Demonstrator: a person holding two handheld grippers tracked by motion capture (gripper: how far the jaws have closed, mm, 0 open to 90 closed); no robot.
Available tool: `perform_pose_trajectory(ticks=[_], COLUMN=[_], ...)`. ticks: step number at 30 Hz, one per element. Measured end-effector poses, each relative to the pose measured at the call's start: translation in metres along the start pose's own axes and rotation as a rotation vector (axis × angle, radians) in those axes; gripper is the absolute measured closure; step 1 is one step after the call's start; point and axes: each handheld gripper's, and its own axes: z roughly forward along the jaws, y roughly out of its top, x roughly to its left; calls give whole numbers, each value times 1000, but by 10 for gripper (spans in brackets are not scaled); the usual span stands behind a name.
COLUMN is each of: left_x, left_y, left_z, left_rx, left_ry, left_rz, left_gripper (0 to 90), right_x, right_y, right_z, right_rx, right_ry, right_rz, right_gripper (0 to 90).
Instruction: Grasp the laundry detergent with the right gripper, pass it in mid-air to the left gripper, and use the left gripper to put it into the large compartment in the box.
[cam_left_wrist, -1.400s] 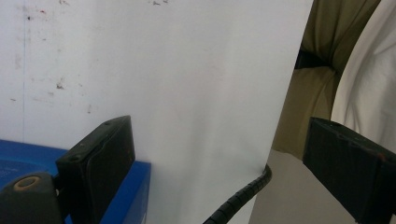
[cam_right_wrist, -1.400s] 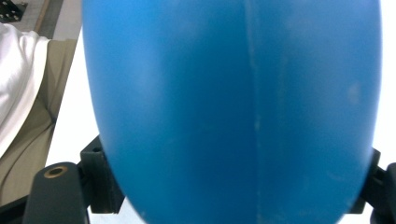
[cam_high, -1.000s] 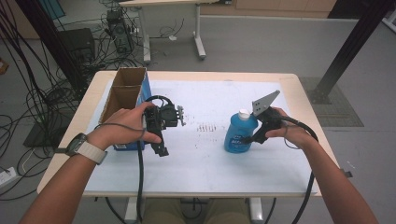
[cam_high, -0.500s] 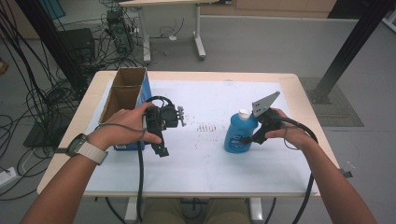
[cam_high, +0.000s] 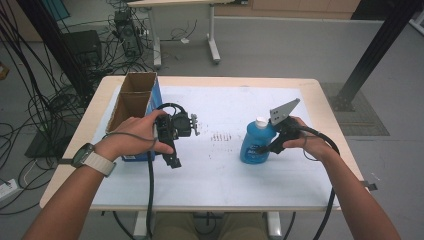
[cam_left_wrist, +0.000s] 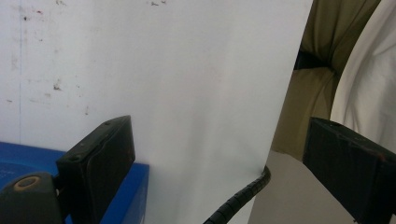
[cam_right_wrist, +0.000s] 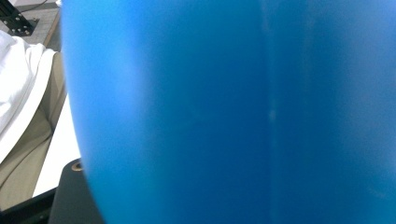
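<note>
Bottle: a blue plastic bottle with a white cap (cam_high: 254, 145) stands upright on the right half of the surface (cam_high: 225, 195), which is covered with a white sheet
Right gripper: the right gripper (cam_high: 265, 148) sits low against the right side of the bottle, held by the right hand (cam_high: 304, 140)
Right jaws: they have just been closing, with the bottle between them; I cannot tell if they press on it yet
Right gripper view: the blue bottle wall (cam_right_wrist: 233, 112) is very close to the camera
Left gripper: the left gripper (cam_high: 173, 161) is in the left hand (cam_high: 137, 137), well apart from the bottle
Left jaws: wide apart, nothing between them
Box: an open brown cardboard box with a blue side (cam_high: 131, 107) stands just beside the left hand
</note>
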Motion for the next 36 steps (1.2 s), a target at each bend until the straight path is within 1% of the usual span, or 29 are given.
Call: perform_pose_trajectory(ticks=[17, 30, 36], left_x=[0, 1, 1], left_y=[0, -1, 0], left_z=[1, 2, 2], left_rx=[-2, -8, -3], left_ry=[-2, -1, -5], left_rz=[-3, -6, -7], left_gripper=[97, 97, 97], right_x=[-1, -2, -2], right_y=[-3, -5, -5], right_z=[4, 4, 5], right_rx=[-14, -29, -33], right_ry=[9, 15, 20], right_rz=[0, -8, -11], right_gripper=[331, 387, 403])
